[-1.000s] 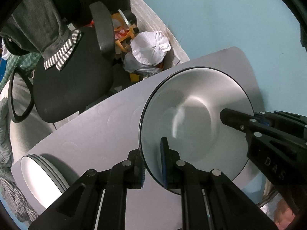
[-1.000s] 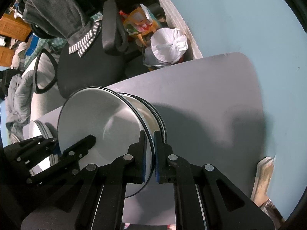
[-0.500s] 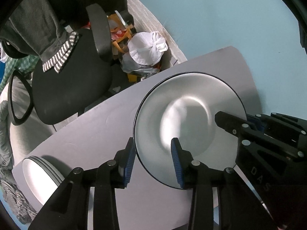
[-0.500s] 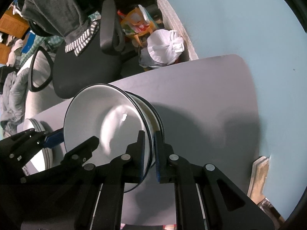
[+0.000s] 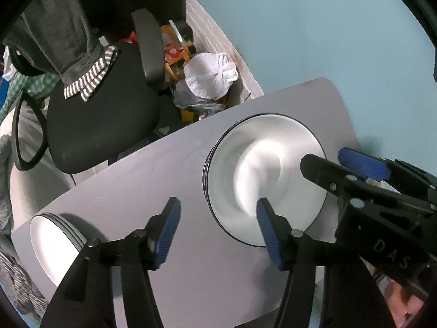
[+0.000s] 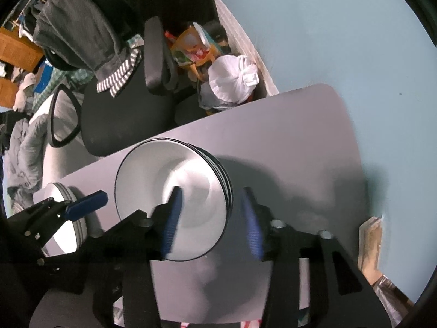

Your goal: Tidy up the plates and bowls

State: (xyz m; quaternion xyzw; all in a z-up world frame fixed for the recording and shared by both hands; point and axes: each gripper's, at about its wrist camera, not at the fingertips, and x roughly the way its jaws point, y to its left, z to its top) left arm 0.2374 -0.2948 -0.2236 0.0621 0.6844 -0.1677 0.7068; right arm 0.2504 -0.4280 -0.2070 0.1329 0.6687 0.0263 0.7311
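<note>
A white plate with a black rim (image 5: 262, 175) lies on top of a stack of like plates (image 6: 191, 180) on the grey table (image 5: 136, 191). My left gripper (image 5: 218, 232) straddles its near-left rim. The jaws are opening and the blue pads stand off the plate. At the plate's right rim, my right gripper (image 5: 326, 158) is likewise opening, its pads clear of the edge. In the right wrist view the right gripper (image 6: 213, 221) spans that rim and the left gripper (image 6: 79, 198) shows at the left. A second stack of white plates (image 5: 52, 240) sits at the table's left corner.
A black office chair (image 5: 103, 125) with a grey garment (image 5: 62, 43) over its back stands behind the table. A tied white bag (image 5: 210, 79) and clutter sit on the floor by the blue wall (image 5: 300, 27). A wooden piece (image 6: 371, 243) leans at the table's right.
Both grippers were shut on the top plate's rim and have opened off it. The plate, held tilted above the stack before, has settled flat on it.
</note>
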